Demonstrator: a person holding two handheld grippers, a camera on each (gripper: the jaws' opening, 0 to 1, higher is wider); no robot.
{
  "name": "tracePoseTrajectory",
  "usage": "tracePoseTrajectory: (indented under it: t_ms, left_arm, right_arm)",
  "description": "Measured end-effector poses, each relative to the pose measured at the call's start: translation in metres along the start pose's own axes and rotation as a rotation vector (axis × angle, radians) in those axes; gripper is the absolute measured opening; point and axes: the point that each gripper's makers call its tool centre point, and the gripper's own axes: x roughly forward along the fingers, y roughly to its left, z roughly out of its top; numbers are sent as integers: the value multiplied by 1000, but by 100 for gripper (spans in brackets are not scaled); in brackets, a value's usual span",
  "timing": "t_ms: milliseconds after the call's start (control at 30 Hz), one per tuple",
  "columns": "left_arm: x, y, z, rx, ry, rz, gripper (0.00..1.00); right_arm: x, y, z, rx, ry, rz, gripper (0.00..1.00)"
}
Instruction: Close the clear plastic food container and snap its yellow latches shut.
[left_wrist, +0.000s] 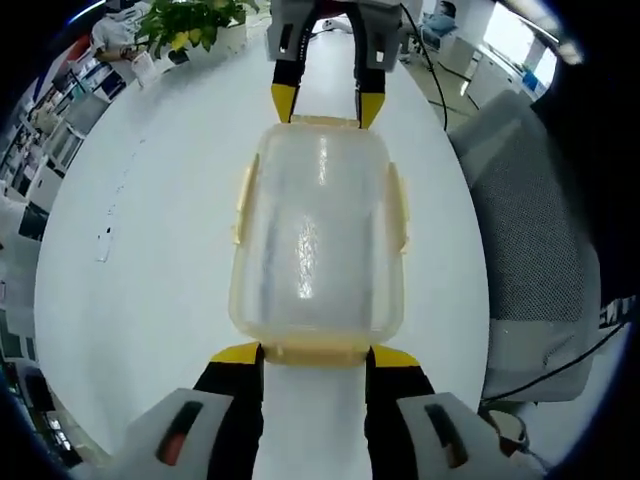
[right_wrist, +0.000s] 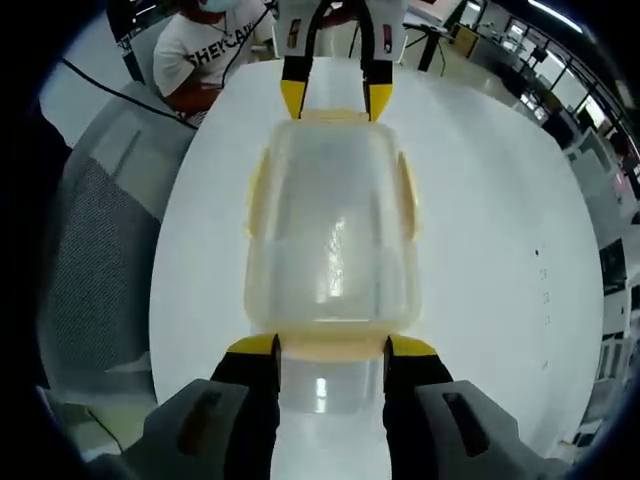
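Left gripper view: the clear plastic food container, lid on, lies at the centre of the frame on the round white desk. Your left tool rises from the bottom edge, its jaws spread wide with the yellow tips at the container's near end latch. Your right tool enters from the top centre, jaws likewise wide, tips at the far end. Yellow side latches flank the container left and right. A potted plant stands at the upper left; a grey chair occupies the right.

Right gripper view: the same container sits mid-frame on the desk. Your right tool brackets the near latch from below; your left tool meets the far end at top centre. A seated person appears at the upper left, a grey chair at the left.
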Motion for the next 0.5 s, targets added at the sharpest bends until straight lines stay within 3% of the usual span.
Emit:
tracePoseTrajectory:
  t_ms: [500]
  left_arm:
    - [15, -3, 19, -2, -21, -12, 34]
  right_arm:
    - [-3, 2, -25, 4, 22, 3, 37]
